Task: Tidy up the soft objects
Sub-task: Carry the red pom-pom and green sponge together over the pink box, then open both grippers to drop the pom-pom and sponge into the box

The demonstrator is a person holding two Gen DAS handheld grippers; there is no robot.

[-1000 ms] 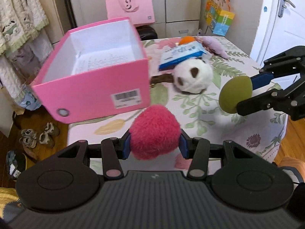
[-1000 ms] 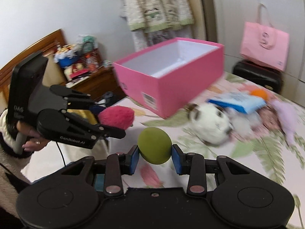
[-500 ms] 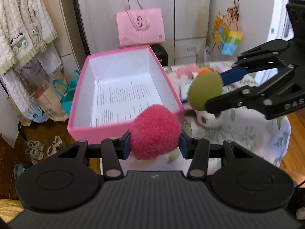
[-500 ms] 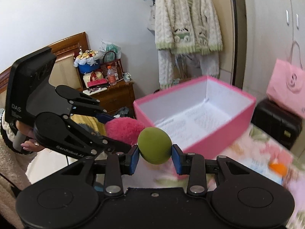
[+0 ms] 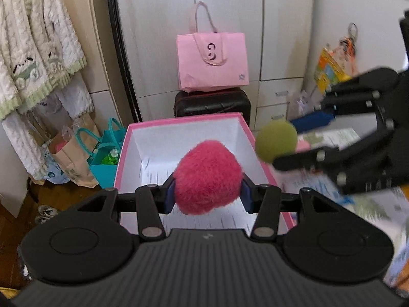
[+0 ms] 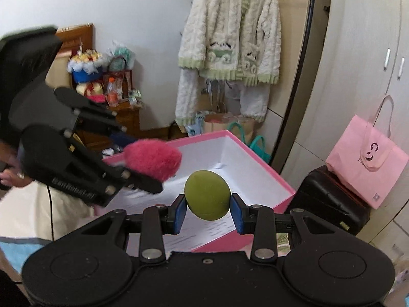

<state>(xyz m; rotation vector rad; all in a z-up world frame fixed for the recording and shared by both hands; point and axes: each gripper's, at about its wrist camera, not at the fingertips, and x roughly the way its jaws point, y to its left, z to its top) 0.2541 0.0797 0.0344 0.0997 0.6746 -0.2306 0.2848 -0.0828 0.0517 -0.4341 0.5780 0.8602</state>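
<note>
**K:** Pink fuzzy pom-pom ball [image 5: 207, 176], shaggy pile, roughly heart-shaped from the left wrist view; pinched between the blue pads of the left gripper [image 5: 207, 195], pads pressing both flanks; it hangs over the open pink cardboard box [image 5: 258, 151], white inside, printed paper lying on the floor of it.

**M:** And the right side?

**K:** Olive-green smooth foam ball [image 6: 207, 195], matte, slightly egg-shaped; clamped between the blue pads of the right gripper [image 6: 207, 213]; also above the box interior, nearer the box's right wall as the left wrist view shows it.

**M:** Poses?

**K:** Both grippers tilted downward toward the box; side by side, near but apart; black linkage fingers, ribbed black housing on the left one.

**M:** Anything only one view gives?

**K:** Right wrist view shows the left gripper from the side, with a hand [image 6: 10, 176] on its grip at the frame's left edge; also a cream knitted cardigan with green trim [image 6: 230, 38] hanging on the wall, and a wooden cabinet with clutter on top [image 6: 120, 117]. Left wrist view shows the right gripper from the side, blurred, and a blurred floral tabletop [image 5: 378, 204] right of the box; both show the pink tote bag [image 5: 212, 61] sitting on a black suitcase [image 5: 212, 102] behind the box.
</note>
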